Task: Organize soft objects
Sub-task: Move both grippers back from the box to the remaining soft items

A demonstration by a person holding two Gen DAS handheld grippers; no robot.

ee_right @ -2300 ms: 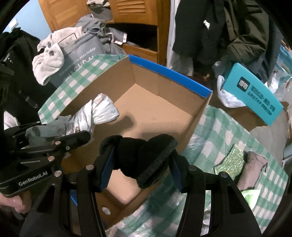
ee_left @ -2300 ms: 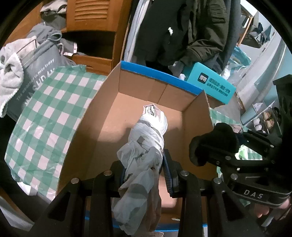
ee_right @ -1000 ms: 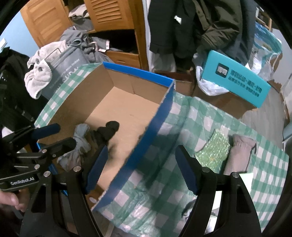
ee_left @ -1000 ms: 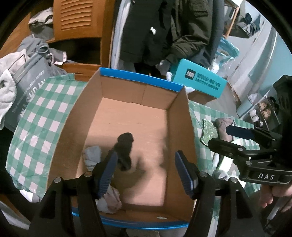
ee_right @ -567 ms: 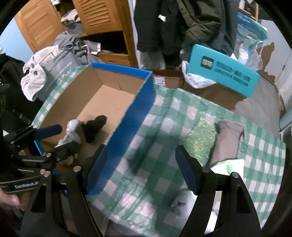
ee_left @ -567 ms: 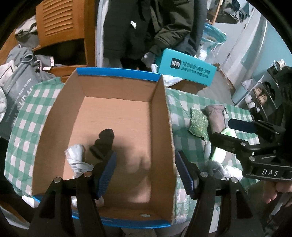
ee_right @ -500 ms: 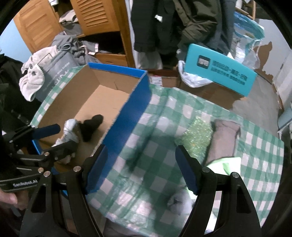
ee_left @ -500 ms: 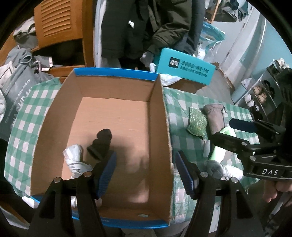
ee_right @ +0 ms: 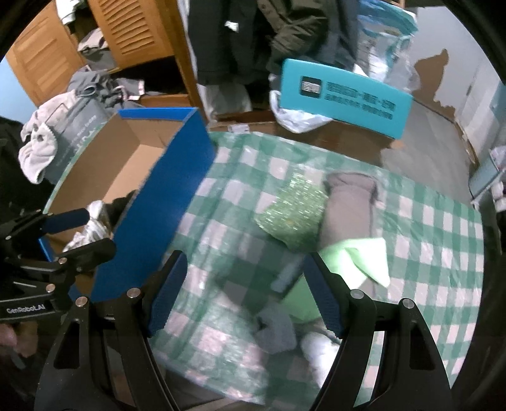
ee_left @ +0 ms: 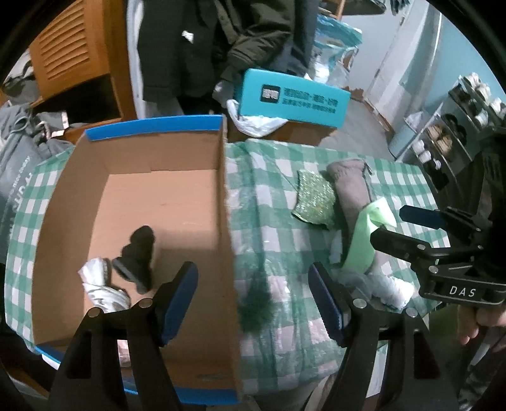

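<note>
An open cardboard box with blue rims sits on the green checked table; its blue outer wall shows in the right wrist view. Inside lie a black sock and a grey-white bundle. Right of the box lie a glittery green cloth, a grey-brown roll, a light green cloth and a grey sock. My left gripper is open over the box's right wall. My right gripper is open above the table cloths.
A teal box rests on cartons behind the table. A wooden cupboard, hanging dark jackets and a grey bag with a towel stand behind and left. A shelf rack is at right.
Both grippers let go of the bundle and the black sock into the box, opened, and swung right toward the cloths on the table.
</note>
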